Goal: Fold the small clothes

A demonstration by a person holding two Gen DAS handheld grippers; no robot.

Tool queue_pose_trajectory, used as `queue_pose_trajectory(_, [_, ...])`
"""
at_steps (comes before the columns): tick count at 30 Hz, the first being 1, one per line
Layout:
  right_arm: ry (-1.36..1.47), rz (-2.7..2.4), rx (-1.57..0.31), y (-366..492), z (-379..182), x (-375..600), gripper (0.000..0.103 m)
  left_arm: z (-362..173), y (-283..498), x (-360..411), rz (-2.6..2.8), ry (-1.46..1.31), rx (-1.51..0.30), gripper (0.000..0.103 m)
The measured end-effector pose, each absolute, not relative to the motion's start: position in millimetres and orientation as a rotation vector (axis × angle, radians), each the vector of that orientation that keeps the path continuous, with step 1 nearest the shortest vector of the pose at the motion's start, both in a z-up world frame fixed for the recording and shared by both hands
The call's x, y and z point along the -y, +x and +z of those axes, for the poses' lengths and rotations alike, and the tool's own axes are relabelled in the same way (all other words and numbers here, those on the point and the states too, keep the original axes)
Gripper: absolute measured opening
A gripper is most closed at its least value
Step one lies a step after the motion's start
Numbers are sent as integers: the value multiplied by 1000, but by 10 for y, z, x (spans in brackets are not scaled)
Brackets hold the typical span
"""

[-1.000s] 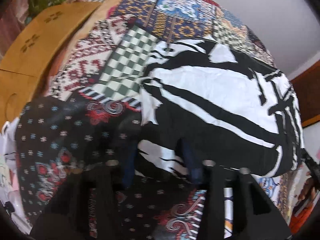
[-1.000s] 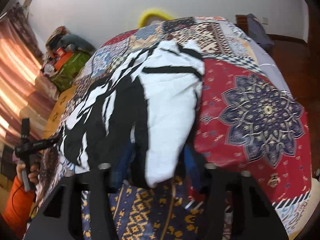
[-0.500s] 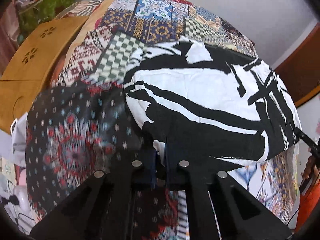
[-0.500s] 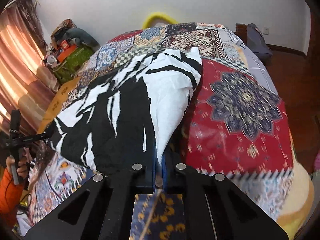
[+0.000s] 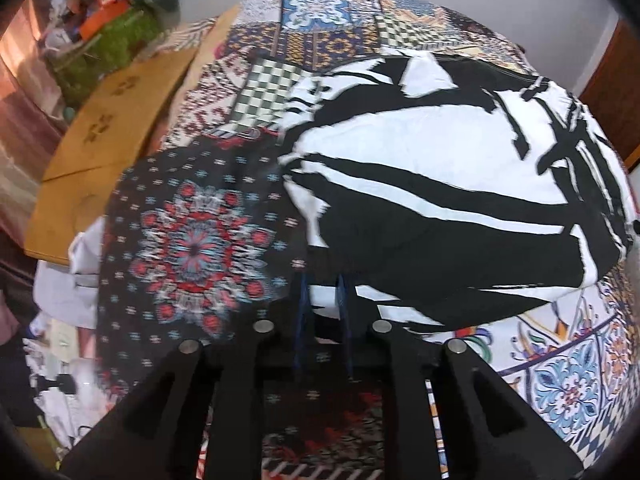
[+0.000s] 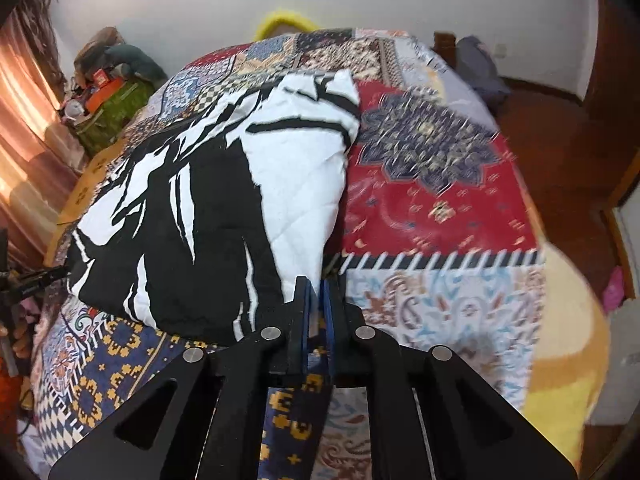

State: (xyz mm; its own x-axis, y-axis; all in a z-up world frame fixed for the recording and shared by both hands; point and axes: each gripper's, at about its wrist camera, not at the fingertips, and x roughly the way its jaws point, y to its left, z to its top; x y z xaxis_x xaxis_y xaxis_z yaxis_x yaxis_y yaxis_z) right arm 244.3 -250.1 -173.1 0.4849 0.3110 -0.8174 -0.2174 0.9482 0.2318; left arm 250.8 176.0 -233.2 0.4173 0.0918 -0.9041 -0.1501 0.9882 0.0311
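From my remote seat, the left tongs sit at the near left corner of the black-and-white garment. Their blue pads stand a narrow way apart with a fold of the cloth's edge between them, though blur keeps me from saying how firmly it is gripped. Left of the garment the patchwork bedspread shows a dark panel with a red and blue medallion; beyond the bed's left edge I see a tan wooden board.

The garment is a padded, diamond-stitched cloth, white with broad black bands and thinner black strokes, and it lies spread on the bed over the bedspread's middle. In the left wrist view its long axis runs left to right across the frame, the bands following it.

The right tongs are at the opposite near corner, pads almost together, pinching the hem of the garment where white meets black. From here the cloth stretches away towards the far wall, its far white corner pointing to a yellow object past the bed's end. Right of it lies the red panel of the bedspread.
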Motion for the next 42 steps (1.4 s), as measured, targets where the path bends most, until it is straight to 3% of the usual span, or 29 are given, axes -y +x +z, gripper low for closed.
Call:
queue_pose_trajectory(4, [46,286,-930,2400,-1468,2482,27,-2160,2521,-1859,188,-46,-1090,17])
queue_pose_trajectory(10, [20,357,-802,2466,-1063,2233,38,-1748,2684,-1827,163,-54,-984,25])
queue_pose_trajectory(16, [-36,470,-764,2680,-978,1706,42,-1535,3042,-1543,95,-20,-922,41])
queue_pose_trajectory(23, [-135,579,-819,2979,-1268,1043,43,-1620,3489,-1188,23,0,-924,59])
queue_pose_trajectory(33, [-188,635,-935,3439,-1752,481,44,-2103,3979,-1006,-13,12,-1016,63])
queue_pose_trajectory(37, [-225,640,-933,3509,-1845,446,53,-2292,4098,-1036,-2,24,-1053,65])
queue_pose_trajectory(42, [-264,586,-907,3502,-1807,595,54,-2415,4151,-1250,47,-1,-1049,78])
